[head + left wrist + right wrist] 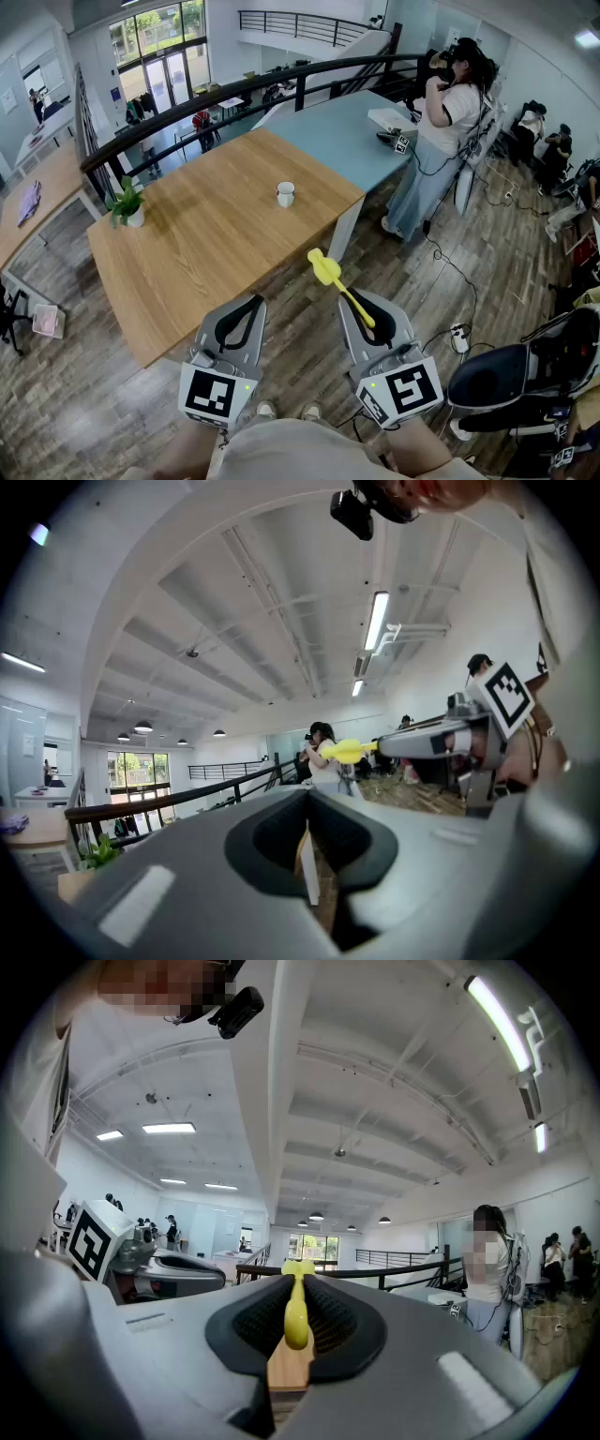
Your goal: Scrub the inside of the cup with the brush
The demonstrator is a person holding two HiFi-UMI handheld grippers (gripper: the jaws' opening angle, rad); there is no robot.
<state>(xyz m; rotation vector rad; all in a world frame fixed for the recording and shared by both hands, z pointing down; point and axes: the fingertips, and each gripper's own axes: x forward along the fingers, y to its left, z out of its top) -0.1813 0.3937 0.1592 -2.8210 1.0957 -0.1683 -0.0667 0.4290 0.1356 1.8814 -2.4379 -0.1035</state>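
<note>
This is an open-plan office on a mezzanine. Long wooden desks (216, 230) stand beside a black railing (234, 91) above a lobby with glass doors (171, 73). There are also an office chair (502, 375), a potted plant (127, 201) and strip lights (376, 621).
</note>
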